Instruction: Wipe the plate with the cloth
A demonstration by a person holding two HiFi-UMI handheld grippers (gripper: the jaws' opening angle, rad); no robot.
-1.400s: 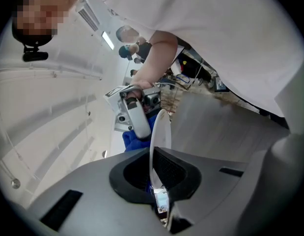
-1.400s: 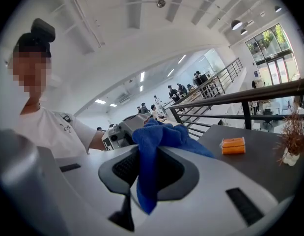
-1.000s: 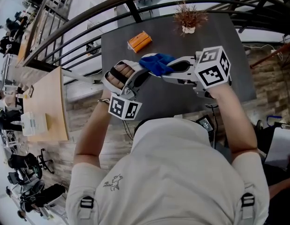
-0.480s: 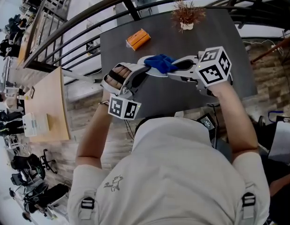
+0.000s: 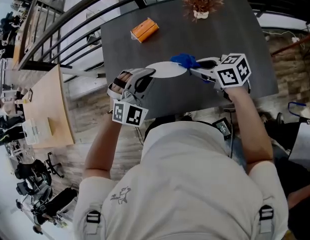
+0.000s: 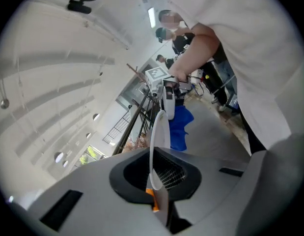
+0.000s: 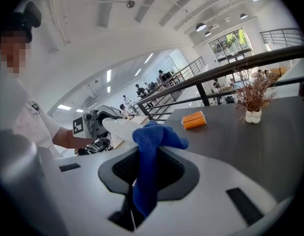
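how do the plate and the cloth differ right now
The plate is white, rigid and thin, pinched by its rim in the left gripper. The cloth is blue, soft and bunched, clamped in the right gripper. The plate spreads out as a flat disc between the grippers, while the cloth is a small wad at the plate's right edge in the head view. Both are held in shut jaws above the dark table.

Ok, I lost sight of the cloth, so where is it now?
In the head view the cloth is clamped in the right gripper, right of centre, at the right edge of the plate.
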